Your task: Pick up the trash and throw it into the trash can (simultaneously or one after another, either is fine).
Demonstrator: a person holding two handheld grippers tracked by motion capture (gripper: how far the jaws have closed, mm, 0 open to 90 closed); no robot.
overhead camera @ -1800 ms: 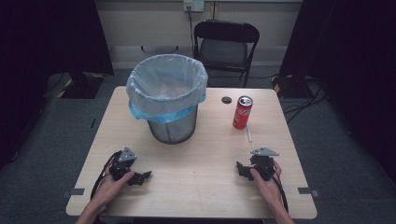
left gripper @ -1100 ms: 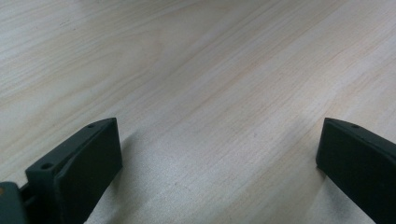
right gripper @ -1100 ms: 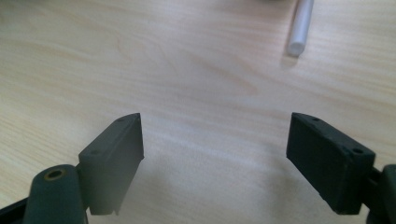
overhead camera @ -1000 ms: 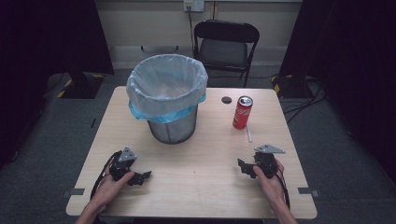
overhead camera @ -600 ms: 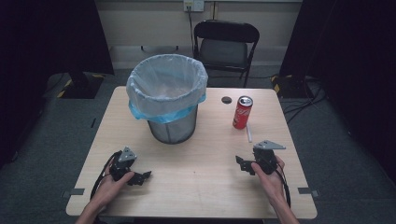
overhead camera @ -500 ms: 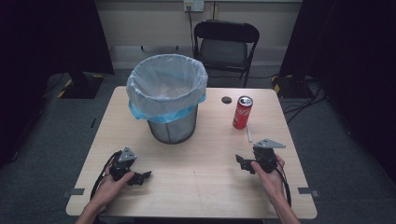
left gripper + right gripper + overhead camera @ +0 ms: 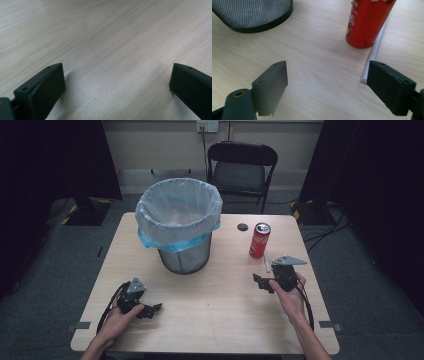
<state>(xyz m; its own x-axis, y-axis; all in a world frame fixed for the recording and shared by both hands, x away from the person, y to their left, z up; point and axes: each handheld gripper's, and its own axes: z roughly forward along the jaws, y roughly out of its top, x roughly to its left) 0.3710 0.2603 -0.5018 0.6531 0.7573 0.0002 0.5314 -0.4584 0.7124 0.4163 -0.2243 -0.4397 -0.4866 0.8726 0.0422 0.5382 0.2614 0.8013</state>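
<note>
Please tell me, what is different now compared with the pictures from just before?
The right gripper moved forward, toward the red soda can and the white straw, jaws open, holding nothing. The left gripper, the can, the straw and the mesh waste bin with its plastic liner stayed put.

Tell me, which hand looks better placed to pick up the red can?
The right. Its tool is open and near the can, which stands just ahead of it. The left tool rests across the table, beyond the bin.
</note>
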